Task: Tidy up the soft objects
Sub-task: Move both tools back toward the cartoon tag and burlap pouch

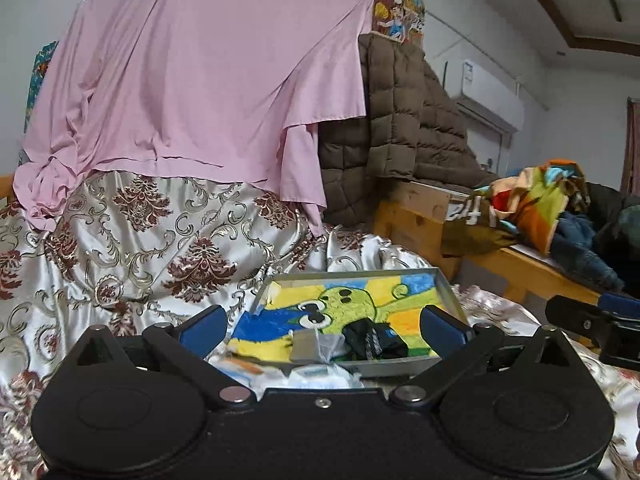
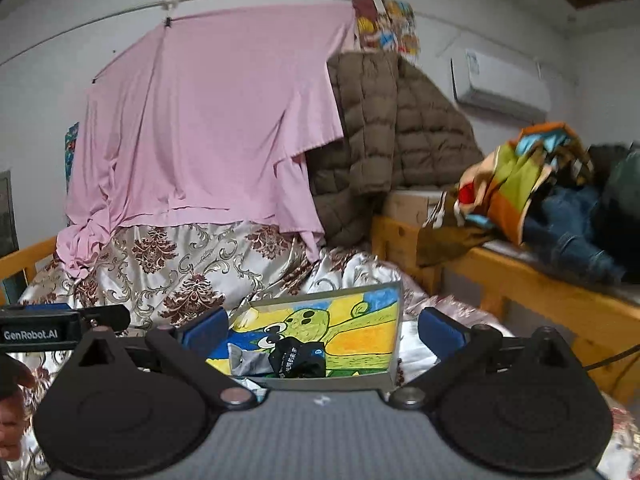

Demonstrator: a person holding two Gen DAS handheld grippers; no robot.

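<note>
A: Largest item?
B: Floral satin bedspread (image 1: 132,240), filling the lower field. Pink sheet (image 1: 192,80) hangs at 12 o'clock; brown quilted jacket (image 1: 392,120) at 1 o'clock, just beside it.
A: Next?
B: Wooden bench (image 2: 532,284) at 3 o'clock, bearing a heap of mixed clothes (image 2: 532,184).
A: The tray?
B: Grey tray (image 1: 450,292) with a cartoon-printed floor, resting on the bedspread at 6 o'clock, just ahead of both tools.
A: Contents?
B: Black folded cloth (image 1: 374,340) and grey folded cloth (image 1: 310,346), side by side at the tray's near edge.
A: Claws?
B: Left gripper (image 1: 324,324) spread wide, holding nothing. Right gripper (image 2: 324,328) likewise wide and empty.
</note>
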